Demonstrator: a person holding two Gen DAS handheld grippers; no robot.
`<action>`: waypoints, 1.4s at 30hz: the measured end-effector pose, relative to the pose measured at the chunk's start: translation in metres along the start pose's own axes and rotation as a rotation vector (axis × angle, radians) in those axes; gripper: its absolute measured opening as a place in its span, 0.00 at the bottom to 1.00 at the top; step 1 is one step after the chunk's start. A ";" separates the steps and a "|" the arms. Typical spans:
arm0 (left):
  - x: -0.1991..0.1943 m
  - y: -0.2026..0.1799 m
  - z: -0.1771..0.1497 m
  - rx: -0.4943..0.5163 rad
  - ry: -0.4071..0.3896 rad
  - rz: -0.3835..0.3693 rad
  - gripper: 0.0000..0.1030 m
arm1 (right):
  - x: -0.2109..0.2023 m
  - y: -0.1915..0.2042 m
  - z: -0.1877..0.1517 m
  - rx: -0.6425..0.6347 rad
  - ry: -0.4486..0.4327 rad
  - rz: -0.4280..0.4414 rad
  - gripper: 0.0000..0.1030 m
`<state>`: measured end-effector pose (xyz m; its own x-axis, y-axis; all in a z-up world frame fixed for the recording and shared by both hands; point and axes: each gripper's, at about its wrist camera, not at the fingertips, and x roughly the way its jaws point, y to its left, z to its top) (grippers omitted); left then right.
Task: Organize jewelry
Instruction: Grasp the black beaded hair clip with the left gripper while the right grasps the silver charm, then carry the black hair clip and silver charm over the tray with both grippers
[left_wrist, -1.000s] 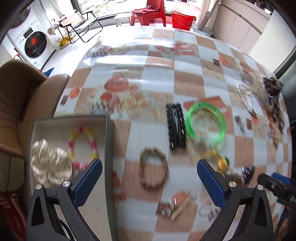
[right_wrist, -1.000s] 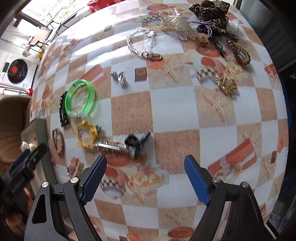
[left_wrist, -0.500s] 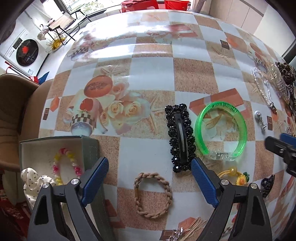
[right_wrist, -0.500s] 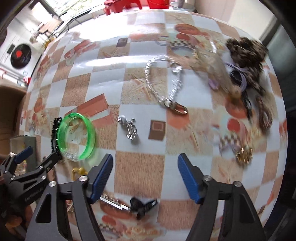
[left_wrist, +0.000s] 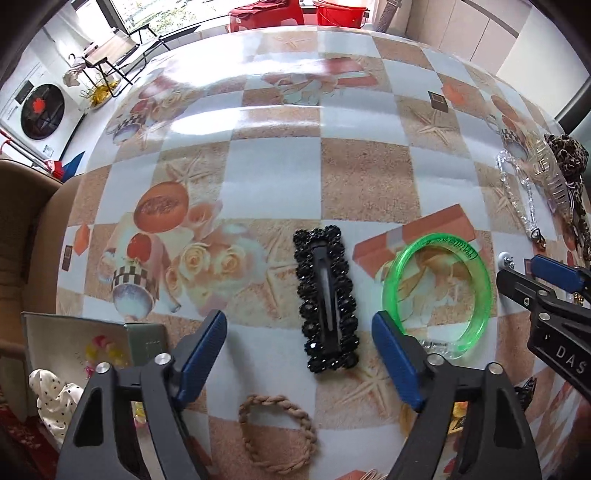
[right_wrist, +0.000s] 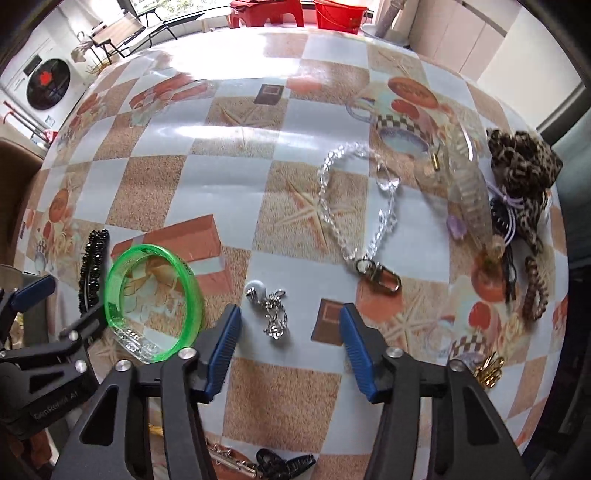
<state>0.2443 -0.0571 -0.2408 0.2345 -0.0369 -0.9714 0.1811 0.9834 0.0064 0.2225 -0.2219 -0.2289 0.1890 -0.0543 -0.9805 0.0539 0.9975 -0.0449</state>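
A home living space: beyond the bench (left_wrist: 273, 192) with its checked oilcloth stand a front-loading washing machine (left_wrist: 38, 107), a folding chair (left_wrist: 114, 48), red plastic stool (left_wrist: 266, 14) and bucket (left_wrist: 340, 14).

Glossy translucent green plastic bangle (left_wrist: 437, 291)

Your right tool (right_wrist: 290, 332) points down at the checked surface (right_wrist: 229, 177), and its jaws have just been closing. They have not met, and a small silver pearl charm (right_wrist: 269, 306) lies between the blue pads without touching them. A green bangle (right_wrist: 153, 301) sits just left of the left pad, with a black beaded clip (right_wrist: 92, 266) beyond it. Your left tool (right_wrist: 33, 291) shows at the left edge. A clear chain (right_wrist: 354, 206) with a clasp lies above right, and a leopard scrunchie (right_wrist: 524, 166) sits further right.
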 end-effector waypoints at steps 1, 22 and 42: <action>-0.001 0.000 0.002 0.001 -0.004 -0.008 0.69 | -0.001 0.001 0.001 -0.003 -0.004 0.002 0.45; -0.060 -0.002 -0.032 0.005 -0.111 -0.111 0.33 | -0.037 -0.016 -0.019 0.148 -0.020 0.172 0.12; -0.133 0.044 -0.131 -0.059 -0.142 -0.134 0.33 | -0.110 0.000 -0.091 0.149 -0.011 0.242 0.12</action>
<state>0.0959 0.0144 -0.1424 0.3454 -0.1887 -0.9193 0.1640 0.9766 -0.1388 0.1121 -0.2121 -0.1384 0.2247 0.1837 -0.9570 0.1490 0.9640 0.2200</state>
